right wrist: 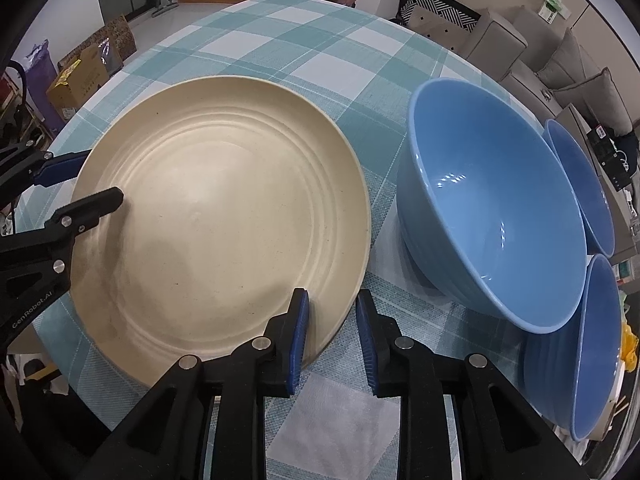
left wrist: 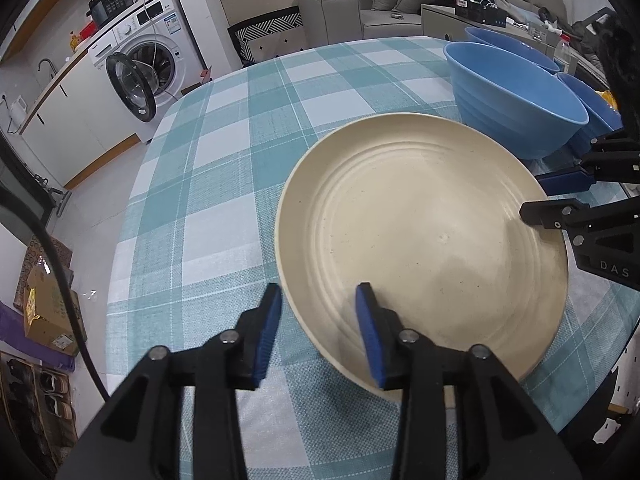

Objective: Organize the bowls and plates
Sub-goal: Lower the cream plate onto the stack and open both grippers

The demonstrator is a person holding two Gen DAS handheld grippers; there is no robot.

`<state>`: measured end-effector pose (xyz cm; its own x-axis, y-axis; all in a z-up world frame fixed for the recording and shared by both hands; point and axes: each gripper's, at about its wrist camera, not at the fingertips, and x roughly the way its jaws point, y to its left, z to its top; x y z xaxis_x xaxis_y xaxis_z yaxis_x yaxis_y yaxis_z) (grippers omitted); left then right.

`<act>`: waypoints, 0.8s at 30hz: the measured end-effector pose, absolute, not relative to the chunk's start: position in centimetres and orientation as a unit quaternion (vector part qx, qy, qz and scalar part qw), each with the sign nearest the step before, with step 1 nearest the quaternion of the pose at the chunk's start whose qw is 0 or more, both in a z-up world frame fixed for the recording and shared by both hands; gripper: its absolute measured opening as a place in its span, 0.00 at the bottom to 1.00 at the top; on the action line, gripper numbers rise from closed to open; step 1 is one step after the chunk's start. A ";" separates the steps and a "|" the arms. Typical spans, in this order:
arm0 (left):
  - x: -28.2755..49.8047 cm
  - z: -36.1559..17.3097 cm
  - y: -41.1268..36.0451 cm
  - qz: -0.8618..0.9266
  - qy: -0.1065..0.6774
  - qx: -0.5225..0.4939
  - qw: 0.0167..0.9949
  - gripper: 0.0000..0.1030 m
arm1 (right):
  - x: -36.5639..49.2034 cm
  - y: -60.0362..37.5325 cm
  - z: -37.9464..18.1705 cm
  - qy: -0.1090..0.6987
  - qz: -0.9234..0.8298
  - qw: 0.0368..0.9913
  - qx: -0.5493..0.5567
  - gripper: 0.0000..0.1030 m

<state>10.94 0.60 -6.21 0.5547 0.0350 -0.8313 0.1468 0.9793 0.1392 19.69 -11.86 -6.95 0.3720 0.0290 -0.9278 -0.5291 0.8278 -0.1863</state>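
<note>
Plate (left wrist: 420, 236) rim sits between my released left hand-held gripper (left wrist: 318, 300) and right hand-held gripper (right wrist: 332, 304) jaws; bowl (right wrist: 492, 216) at 3 o'clock.

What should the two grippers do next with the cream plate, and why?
Probably draw both grippers back off the plate. It lies flat on the checked tablecloth, and the left gripper and right gripper each straddle its rim with jaws apart, the pads apparently not pressing on it. The blue bowls beside it look like the likely next pickup.
</note>
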 end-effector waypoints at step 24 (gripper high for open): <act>11.4 0.7 2.4 -0.078 0.403 -0.023 0.912 1.00 | 19.1 -13.9 0.9 0.473 0.248 0.839 -0.109 0.99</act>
